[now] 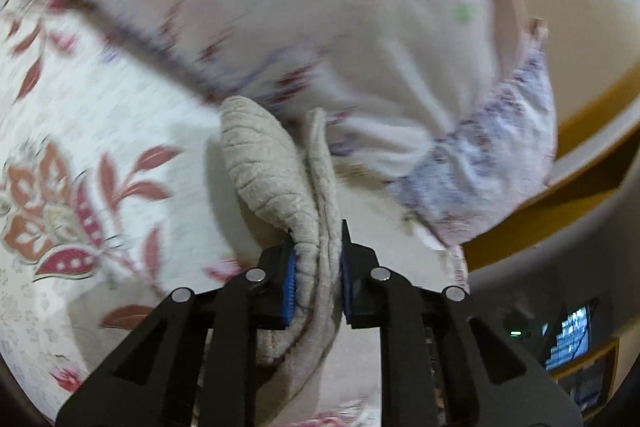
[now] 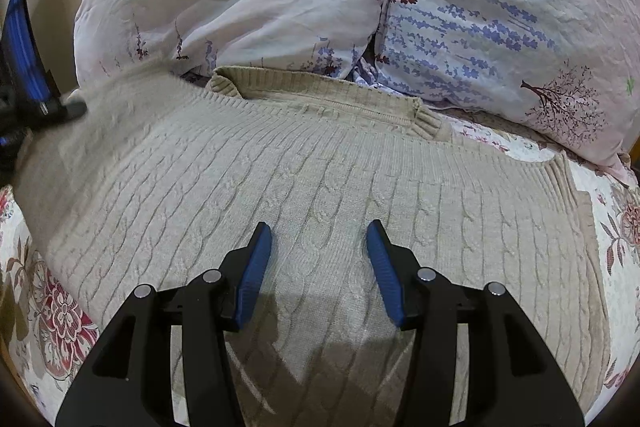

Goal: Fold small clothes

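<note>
1. A beige cable-knit sweater lies spread flat on a bed covered by a floral bedspread, its ribbed neckline toward two pillows at the head of the bed.

2. The left hand-held gripper is clamped on a bunched fold of the sweater, lifted clear of the bedspread; from the right wrist view it appears at the far left edge, where the knit rises toward it.

3. The right hand-held gripper hovers over the middle of the sweater with its jaws apart and nothing between them.

4. The step in hand looks like the first fold: one side of the garment being carried across the body. The next move likely calls for laying that side down evenly, perhaps with the right gripper steadying or pinching the cloth.

5. The left wrist view is smeared by motion blur, so which part of the sweater is gripped, sleeve or side hem, cannot be told. The sweater's near edge is hidden behind the right gripper's body, and a screen low at the right is too small to read.
</note>
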Demonstrator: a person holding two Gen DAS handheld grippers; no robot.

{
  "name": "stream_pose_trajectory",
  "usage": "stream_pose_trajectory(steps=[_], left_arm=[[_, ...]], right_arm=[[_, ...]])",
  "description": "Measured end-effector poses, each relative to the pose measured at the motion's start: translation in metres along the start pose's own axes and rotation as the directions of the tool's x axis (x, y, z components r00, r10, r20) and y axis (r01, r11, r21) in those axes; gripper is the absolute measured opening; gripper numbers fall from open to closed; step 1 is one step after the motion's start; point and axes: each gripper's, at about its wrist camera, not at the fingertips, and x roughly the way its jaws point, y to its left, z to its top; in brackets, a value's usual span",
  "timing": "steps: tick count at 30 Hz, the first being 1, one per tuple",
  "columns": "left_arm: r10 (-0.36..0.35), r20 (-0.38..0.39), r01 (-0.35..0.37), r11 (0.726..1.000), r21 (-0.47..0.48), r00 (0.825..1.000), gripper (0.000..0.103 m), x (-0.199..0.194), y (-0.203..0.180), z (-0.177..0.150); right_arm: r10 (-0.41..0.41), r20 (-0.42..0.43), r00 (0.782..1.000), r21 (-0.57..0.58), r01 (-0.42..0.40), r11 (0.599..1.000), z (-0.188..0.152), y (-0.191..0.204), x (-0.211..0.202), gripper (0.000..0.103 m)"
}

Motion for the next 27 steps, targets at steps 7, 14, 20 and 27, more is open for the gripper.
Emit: stream_pose_trajectory(steps=[7,14,20,27], left_arm=[[-0.128,0.038,0.125,0.99,0.067,0.991,0.014,-0.002,-0.057,0.0],[-0.221,0.003,0.218,0.965,0.145,0.975,0.014,0.022,-0.125,-0.012],[-0.277,-0.077,0.286,0.939,0.192,0.958,0.014,0.066,-0.171,-0.038],[-0.233,-0.258,0.288,0.936,0.202,0.938,0.014,0.16,-0.206,-0.104]], right_arm=[[-0.022,0.006,1.0,-0.046,0.023,0.999,0.0,0.004,0.001,0.052],[0.157,0.094,0.983,0.235,-0.176,0.956,0.002,-0.078,-0.038,0.052],[0.113,0.144,0.983,0.406,-0.163,0.899,-0.021,-0.155,-0.068,0.052],[0.071,0.165,0.984,0.55,-0.151,0.821,-0.059,-0.209,-0.086,0.052]])
